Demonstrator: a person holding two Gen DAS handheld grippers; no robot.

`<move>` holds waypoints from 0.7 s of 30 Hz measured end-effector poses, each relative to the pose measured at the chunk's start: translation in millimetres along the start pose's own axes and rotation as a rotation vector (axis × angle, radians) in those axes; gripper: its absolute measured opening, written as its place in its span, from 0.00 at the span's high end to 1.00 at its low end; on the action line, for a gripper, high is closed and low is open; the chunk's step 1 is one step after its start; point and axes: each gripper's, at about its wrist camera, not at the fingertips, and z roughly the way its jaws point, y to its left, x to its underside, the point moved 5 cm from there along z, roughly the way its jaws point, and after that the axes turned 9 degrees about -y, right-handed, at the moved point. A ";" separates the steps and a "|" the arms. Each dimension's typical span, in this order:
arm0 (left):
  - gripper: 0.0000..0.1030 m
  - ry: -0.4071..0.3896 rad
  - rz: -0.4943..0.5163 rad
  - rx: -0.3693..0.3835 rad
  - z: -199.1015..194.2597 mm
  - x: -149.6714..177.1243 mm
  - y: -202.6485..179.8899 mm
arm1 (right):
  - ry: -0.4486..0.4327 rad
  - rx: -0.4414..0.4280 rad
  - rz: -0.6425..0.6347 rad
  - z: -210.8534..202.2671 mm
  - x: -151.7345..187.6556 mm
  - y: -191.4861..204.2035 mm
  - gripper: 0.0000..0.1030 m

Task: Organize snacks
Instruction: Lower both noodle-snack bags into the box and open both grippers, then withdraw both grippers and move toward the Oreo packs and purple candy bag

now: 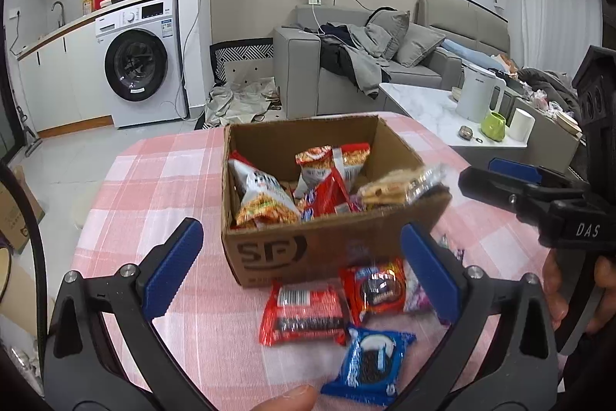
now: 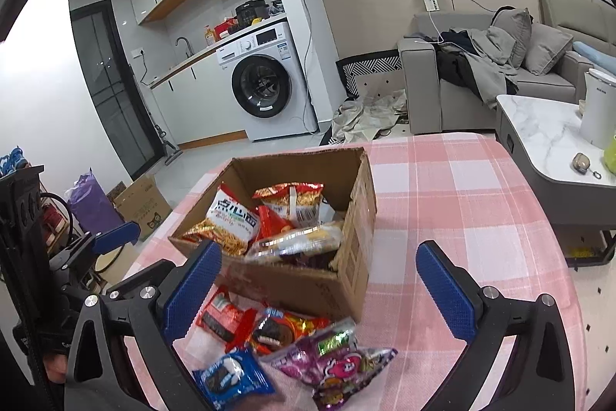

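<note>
A cardboard box (image 1: pixel 308 253) (image 2: pixel 346 280) stands on the pink checked table and holds several snack packs; a clear pack of biscuits (image 1: pixel 400 188) (image 2: pixel 296 241) lies blurred across its near right rim. In front of the box lie a red cookie pack (image 1: pixel 304 314) (image 2: pixel 223 318), a second red cookie pack (image 1: pixel 375 289) (image 2: pixel 285 332), a blue cookie pack (image 1: pixel 369 361) (image 2: pixel 231 378) and purple candy packs (image 2: pixel 338 364). My left gripper (image 1: pixel 304 272) is open and empty above these packs. My right gripper (image 2: pixel 323 289) is open and empty near the box; it also shows in the left wrist view (image 1: pixel 500 180).
The pink checked tablecloth (image 2: pixel 442 218) covers the round table. A marble coffee table (image 1: pixel 423 103) with a white kettle (image 1: pixel 477 93) and a green cup (image 1: pixel 494 126) stands to the right. A grey sofa (image 1: pixel 346 64) and a washing machine (image 1: pixel 138 64) are behind.
</note>
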 end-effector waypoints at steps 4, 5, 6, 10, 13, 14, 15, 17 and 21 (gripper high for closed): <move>0.01 0.012 0.002 0.000 -10.8 12.0 -2.1 | 0.018 0.014 0.000 -8.5 11.9 -3.0 0.00; 0.01 0.020 0.000 0.000 -13.2 15.7 -1.8 | 0.022 0.018 0.001 -9.9 14.8 -3.6 0.00; 0.01 0.026 -0.001 0.001 -15.4 19.3 -2.0 | 0.025 0.020 0.001 -11.7 17.9 -3.3 0.00; 0.01 0.042 -0.004 -0.002 -20.1 30.1 -0.3 | 0.047 0.024 -0.005 -14.7 30.2 -5.5 0.00; 0.01 0.056 -0.011 -0.002 -23.2 40.0 0.0 | 0.077 0.041 -0.027 -14.7 42.2 -4.9 0.00; 0.01 0.062 -0.016 0.000 -23.8 43.7 0.0 | 0.088 0.047 -0.038 -14.2 45.8 -4.6 0.00; 0.01 0.068 -0.018 0.002 -23.9 46.5 0.2 | 0.101 0.055 -0.050 -13.5 49.7 -4.0 0.00; 0.01 0.075 -0.019 0.007 -23.9 51.5 -0.2 | 0.114 0.055 -0.064 -12.6 54.8 -2.6 0.00; 0.01 0.092 -0.017 -0.001 -22.4 59.9 2.7 | 0.135 0.041 -0.076 -14.2 62.0 -0.6 0.00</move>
